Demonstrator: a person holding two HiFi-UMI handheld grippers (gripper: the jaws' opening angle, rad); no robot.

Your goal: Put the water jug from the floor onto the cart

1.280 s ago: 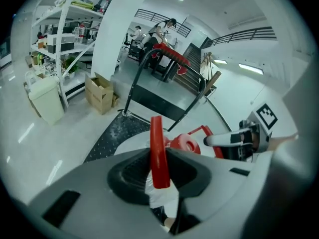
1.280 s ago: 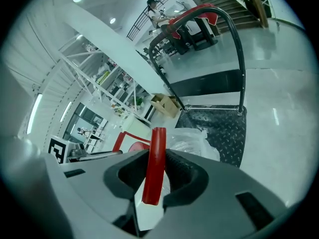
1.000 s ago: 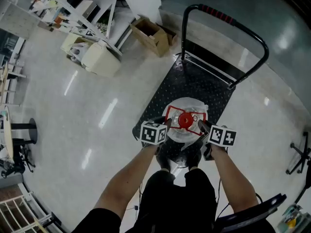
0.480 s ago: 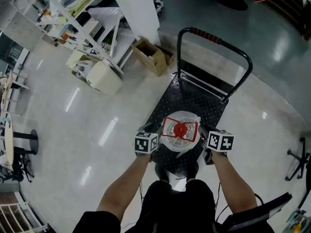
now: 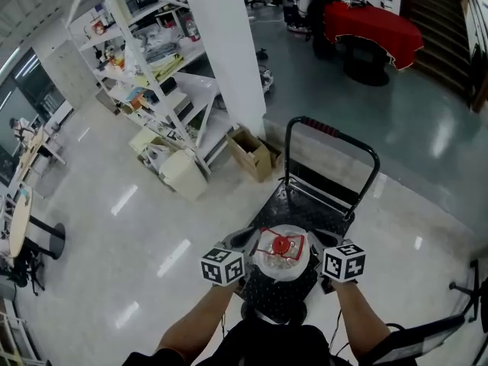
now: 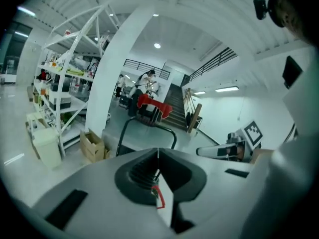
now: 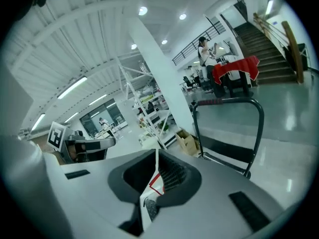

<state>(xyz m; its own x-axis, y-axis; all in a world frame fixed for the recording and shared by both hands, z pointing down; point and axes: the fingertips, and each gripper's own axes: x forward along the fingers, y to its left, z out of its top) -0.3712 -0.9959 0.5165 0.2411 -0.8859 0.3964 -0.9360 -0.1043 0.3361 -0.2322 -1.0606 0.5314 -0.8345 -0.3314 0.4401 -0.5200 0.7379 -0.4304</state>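
The clear water jug (image 5: 280, 256) with a red cap stands upright on the near end of the black cart (image 5: 306, 204). My left gripper (image 5: 242, 242) hangs above its left side and my right gripper (image 5: 320, 256) above its right, both apart from it. The jaws of both have just been closing, and they meet in a thin line in the left gripper view (image 6: 158, 153) and the right gripper view (image 7: 156, 153). Only a narrow white and red strip shows low in each slit; I cannot tell what it is. Neither gripper view shows the jug.
The cart's handle (image 5: 335, 137) rises at its far end. A cardboard box (image 5: 252, 152), a white bin (image 5: 185, 175), a white column (image 5: 229, 52) and shelving (image 5: 145, 67) stand to the left. A red-draped table (image 5: 370, 25) is far back, with stairs at the right.
Both grippers came off the jug's top and rose, and their jaws closed. The jug stays on the cart. The head view lifted and takes in more of the room.
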